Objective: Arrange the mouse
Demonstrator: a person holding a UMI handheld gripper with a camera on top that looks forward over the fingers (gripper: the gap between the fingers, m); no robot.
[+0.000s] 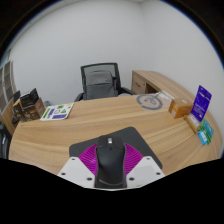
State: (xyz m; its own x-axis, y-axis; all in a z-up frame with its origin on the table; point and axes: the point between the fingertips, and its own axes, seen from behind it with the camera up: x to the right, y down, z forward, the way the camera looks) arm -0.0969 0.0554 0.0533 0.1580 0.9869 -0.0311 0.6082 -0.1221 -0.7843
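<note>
**Colleague:** What's on the worktop [100, 125], left to right?

**Me:** At the left I see a small box of items [30, 103], then a green-and-white booklet [57, 111]. An office chair [98, 80] stands behind the middle. To the right there's a white round thing [150, 100], and at the far right a purple card [203, 100] and a teal box [206, 134].

**Colleague:** And the mouse?

**Me:** The mouse [110, 160] sits between the fingers of the gripper [110, 166], against the purple pads [90, 157]. I judge the gripper is grasping it, since the pads look tight on both flanks.

**Colleague:** What worries you?

**Me:** The mouse has smooth, curved sides, so it could slip or twist in the pads if I swing fast. If I let go while it's above the worktop, it could land askew. Drifting right, I risk knocking the card over.
</note>
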